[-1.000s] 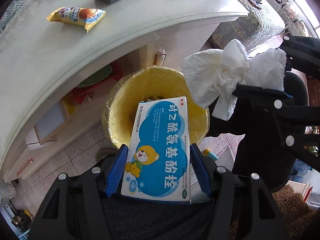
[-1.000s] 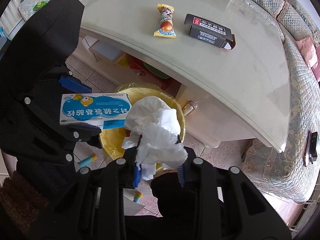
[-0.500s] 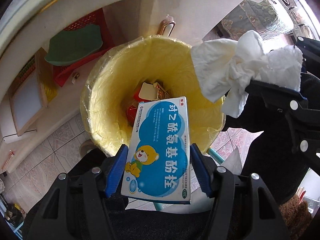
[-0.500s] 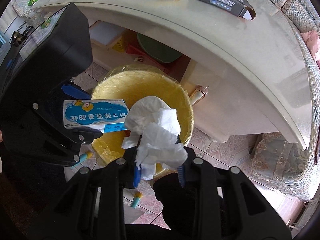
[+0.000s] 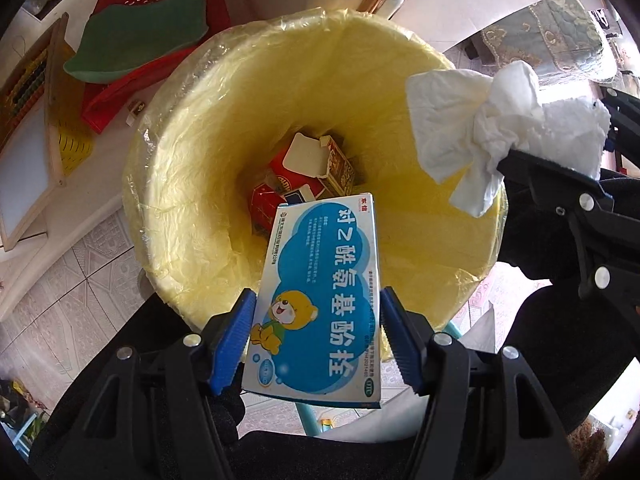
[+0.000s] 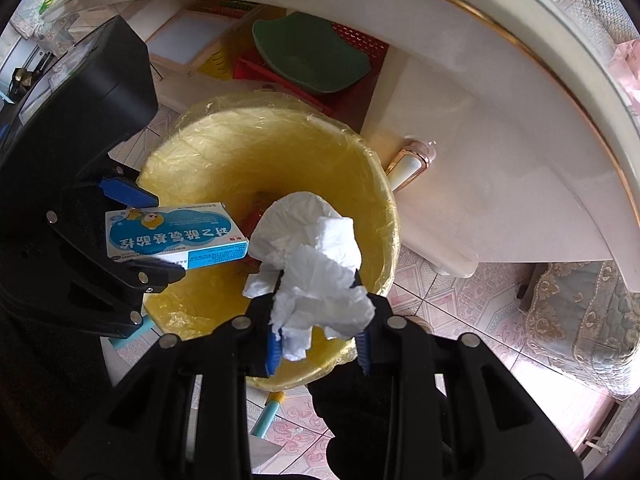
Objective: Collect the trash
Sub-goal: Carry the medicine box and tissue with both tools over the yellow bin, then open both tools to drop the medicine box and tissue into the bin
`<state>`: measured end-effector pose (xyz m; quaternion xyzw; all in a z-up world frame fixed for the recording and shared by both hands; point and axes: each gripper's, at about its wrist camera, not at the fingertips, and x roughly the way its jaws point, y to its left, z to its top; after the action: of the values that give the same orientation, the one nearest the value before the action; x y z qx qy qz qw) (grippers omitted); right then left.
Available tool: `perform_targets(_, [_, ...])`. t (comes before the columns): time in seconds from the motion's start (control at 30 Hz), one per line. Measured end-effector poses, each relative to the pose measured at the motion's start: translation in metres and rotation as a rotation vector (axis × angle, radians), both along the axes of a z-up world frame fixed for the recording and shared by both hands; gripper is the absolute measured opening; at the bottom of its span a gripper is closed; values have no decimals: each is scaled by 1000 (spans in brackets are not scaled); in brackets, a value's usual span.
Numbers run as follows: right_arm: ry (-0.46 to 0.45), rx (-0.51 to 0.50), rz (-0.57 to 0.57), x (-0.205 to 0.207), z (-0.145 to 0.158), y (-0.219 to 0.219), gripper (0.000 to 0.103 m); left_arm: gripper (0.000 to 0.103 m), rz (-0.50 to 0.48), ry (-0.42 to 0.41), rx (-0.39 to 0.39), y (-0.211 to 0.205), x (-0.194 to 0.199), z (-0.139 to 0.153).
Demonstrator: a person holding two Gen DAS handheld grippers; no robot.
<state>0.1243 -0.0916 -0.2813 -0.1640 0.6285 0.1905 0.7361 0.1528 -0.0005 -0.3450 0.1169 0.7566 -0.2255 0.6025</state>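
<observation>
A bin lined with a yellow bag (image 5: pixel 208 152) stands on the floor under the table; it also shows in the right wrist view (image 6: pixel 208 160). My left gripper (image 5: pixel 316 316) is shut on a blue and white medicine box (image 5: pixel 320 300), held over the bin's near rim. My right gripper (image 6: pixel 318 312) is shut on a crumpled white tissue (image 6: pixel 316 264), held over the bin's opening. The tissue (image 5: pixel 492 132) and the box (image 6: pixel 172 236) each show in the other view. Several cartons (image 5: pixel 312 168) lie at the bin's bottom.
A red basket (image 6: pixel 360 48) with a green tray (image 6: pixel 308 52) sits under the table behind the bin. The white table edge (image 6: pixel 520 40) overhangs it. A table leg (image 6: pixel 408 164) stands beside the bin. A teal stick (image 6: pixel 268 412) lies on the tiled floor.
Both grippers have moved down and forward, from above the table's edge to just over the bin. The tabletop with its snack packet and dark box has left both views.
</observation>
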Motion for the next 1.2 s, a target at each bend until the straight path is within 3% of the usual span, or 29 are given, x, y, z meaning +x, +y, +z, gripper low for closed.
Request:
perform_targets(0.47, [63, 5, 25, 9, -31, 11, 29, 62, 5, 67, 52, -6, 7, -34])
perform_targets(0.9, [113, 18, 37, 6, -44, 15, 31, 62, 10, 23, 57, -8, 3, -21])
perform_targets(0.97, [107, 13, 39, 5, -44, 16, 35, 62, 16, 20, 58, -8, 3, -19])
perform_targets(1.07, [101, 11, 39, 1, -46, 18, 50, 63, 22, 14, 62, -7, 5, -19])
perform_targets(1.2, [105, 14, 26, 0, -48, 13, 54, 65, 28, 6, 76, -6, 6, -20])
